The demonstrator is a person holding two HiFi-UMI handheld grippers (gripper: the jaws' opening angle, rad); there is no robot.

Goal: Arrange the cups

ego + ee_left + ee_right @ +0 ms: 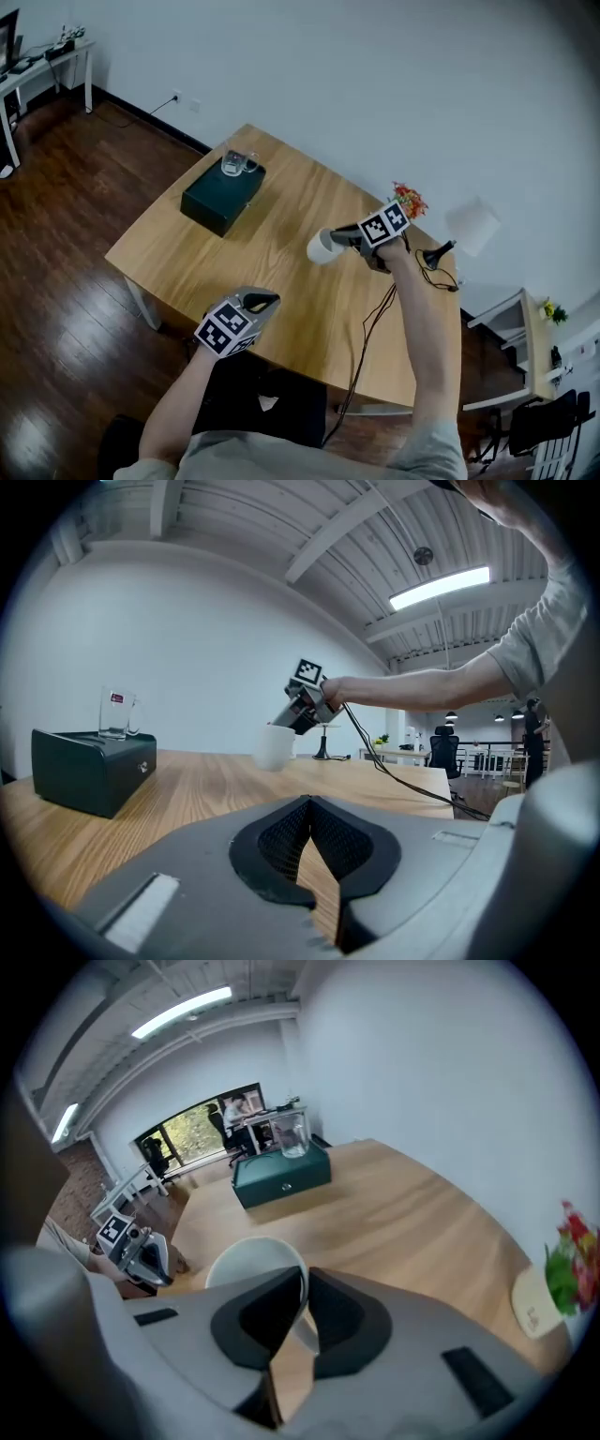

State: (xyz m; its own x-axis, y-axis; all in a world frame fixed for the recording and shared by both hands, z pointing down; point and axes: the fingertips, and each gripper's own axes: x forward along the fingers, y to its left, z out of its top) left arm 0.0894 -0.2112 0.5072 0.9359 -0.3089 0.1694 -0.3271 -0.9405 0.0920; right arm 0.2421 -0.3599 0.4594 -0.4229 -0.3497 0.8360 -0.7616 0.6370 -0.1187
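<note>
Nearest me, the left gripper point(307, 803) has its fingers point(281, 841) pressed together, nothing in them. Further out, the right gripper point(305, 1299) has its fingers point(342, 1321) nipped on the cup point(322, 247) wall, one inside the rim. The cup's plain white, tipped, near the desk point(187, 253) middle. I'd guess it's light, stiff and slick, so a rim pinch could pivot. The glass mug point(239, 165) sits on the box point(216, 202) at 10 o'clock, probably fragile.

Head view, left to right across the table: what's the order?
dark green box → white cup → right claw, shut on the cup's rim → red flowers → white lamp. Skipped: glass mug and left claw, both overlapping the box's span.
</note>
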